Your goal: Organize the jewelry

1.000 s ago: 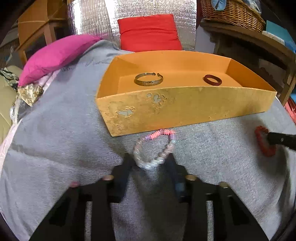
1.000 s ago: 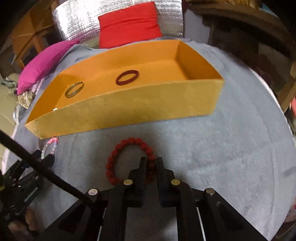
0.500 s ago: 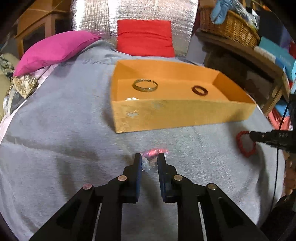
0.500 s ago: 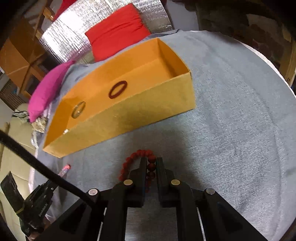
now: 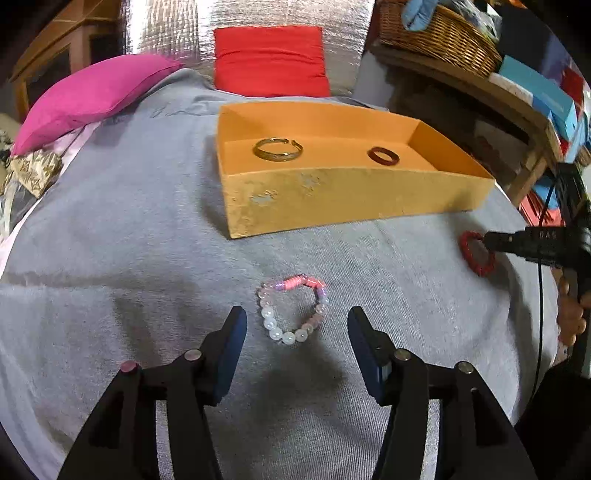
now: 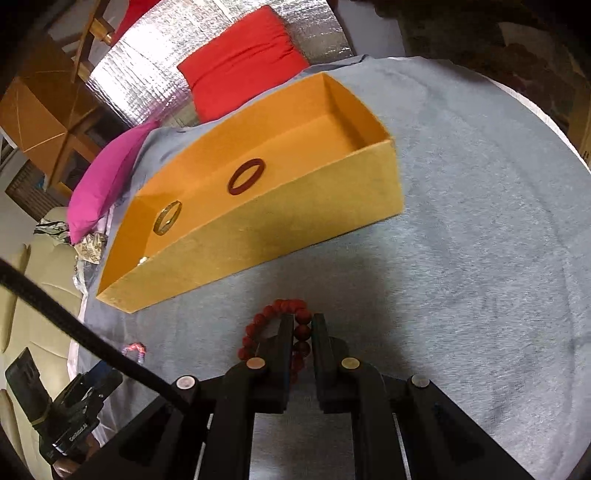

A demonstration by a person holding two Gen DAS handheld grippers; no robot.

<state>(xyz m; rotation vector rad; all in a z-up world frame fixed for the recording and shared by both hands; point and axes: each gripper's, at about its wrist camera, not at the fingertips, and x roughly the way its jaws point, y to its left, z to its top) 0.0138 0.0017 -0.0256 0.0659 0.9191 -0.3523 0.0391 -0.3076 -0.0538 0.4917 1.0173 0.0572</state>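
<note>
A pink and white bead bracelet (image 5: 291,310) lies flat on the grey cloth, just ahead of my left gripper (image 5: 295,325). Its jaws are opening and stand wide, with the bracelet free between the fingertips and touched by neither. My right gripper (image 6: 303,325) is shut on one side of a dark red bead bracelet (image 6: 273,317), also seen as the red bracelet (image 5: 474,253) at the right of the left wrist view. The orange box (image 5: 332,199) holds a brass bangle (image 5: 277,149) and a dark red ring bangle (image 5: 383,156).
Behind the box lie a pink cushion (image 5: 88,96) and a red cushion (image 5: 271,61) against a silver foil panel. A wooden shelf with a wicker basket (image 5: 439,33) stands at the right. A person's hand (image 5: 570,314) grips the right tool.
My left gripper closed on the pink and white bracelet, then opened wide and let it fall flat on the cloth. My right gripper stayed shut on the red bracelet and its view rolled.
</note>
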